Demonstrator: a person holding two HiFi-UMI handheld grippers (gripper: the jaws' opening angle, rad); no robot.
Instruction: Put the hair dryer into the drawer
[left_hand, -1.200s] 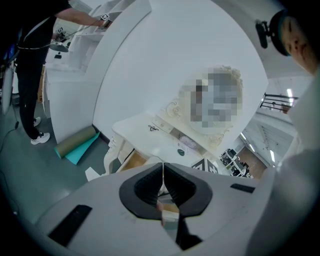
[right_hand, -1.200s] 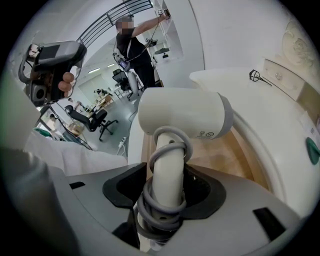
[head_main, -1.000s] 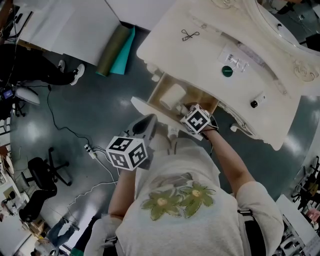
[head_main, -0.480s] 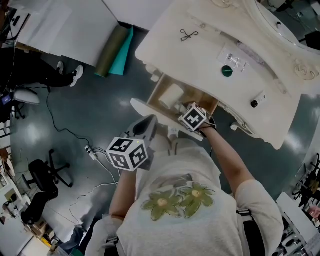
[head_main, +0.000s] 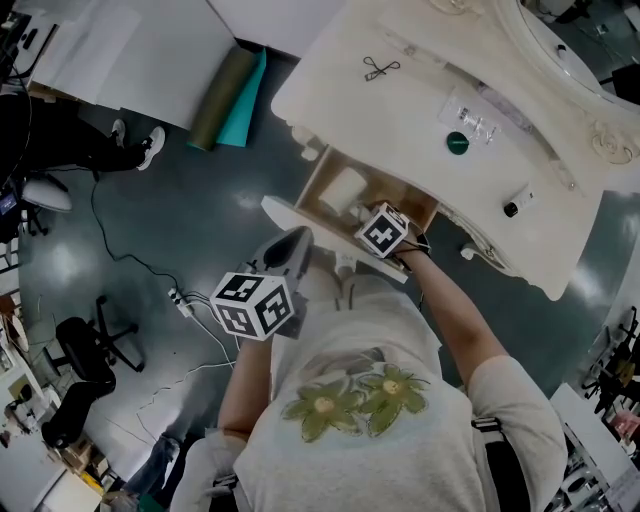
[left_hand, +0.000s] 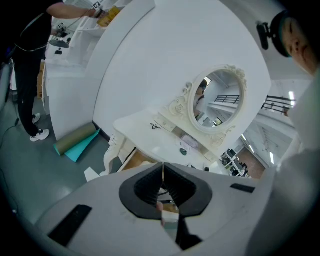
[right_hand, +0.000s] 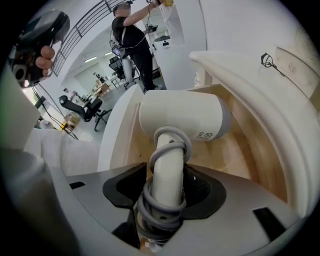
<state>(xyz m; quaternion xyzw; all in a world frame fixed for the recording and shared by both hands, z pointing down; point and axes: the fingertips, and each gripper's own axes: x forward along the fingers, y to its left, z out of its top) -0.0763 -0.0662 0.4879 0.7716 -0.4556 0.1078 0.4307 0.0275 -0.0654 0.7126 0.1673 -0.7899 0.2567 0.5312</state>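
Shifted since 1 s ago: right gripper (head_main: 372, 222), marker cube incl., sits slightly further over the drawer (head_main: 318, 178); left gripper (head_main: 256, 306) pos. unchanged.

Item 1 – hair dryer (right_hand: 182, 117): white. Handle is clenched btwn the right gripper's jaws, w/ grey cord (right_hand: 168, 146) wound round the handle. Barrel lies crosswise inside the open drawer, over its wood floor; contact w/ the floor can't be told.

Item 2 – left gripper: jaws pressed together, nothing btwn them. Held low in front of the person's torso, well apart from the drawer, facing the dressing table (head_main: 420, 100).

Item 3 – drawer: pulled out from the table's front; wood interior, white front panel.

Item 4 – dressing table: cream, carved edge. On top: green round lid (head_main: 455, 142), black looped item (head_main: 378, 69), small dark-capped bottle (head_main: 511, 206). Oval mirror (left_hand: 220, 97) w/ ornate frame at the back.

Item 5 – floor, left of table: olive and teal rolls (head_main: 232, 98) side by side; white cable (head_main: 200, 335); black office chair (head_main: 90, 345).
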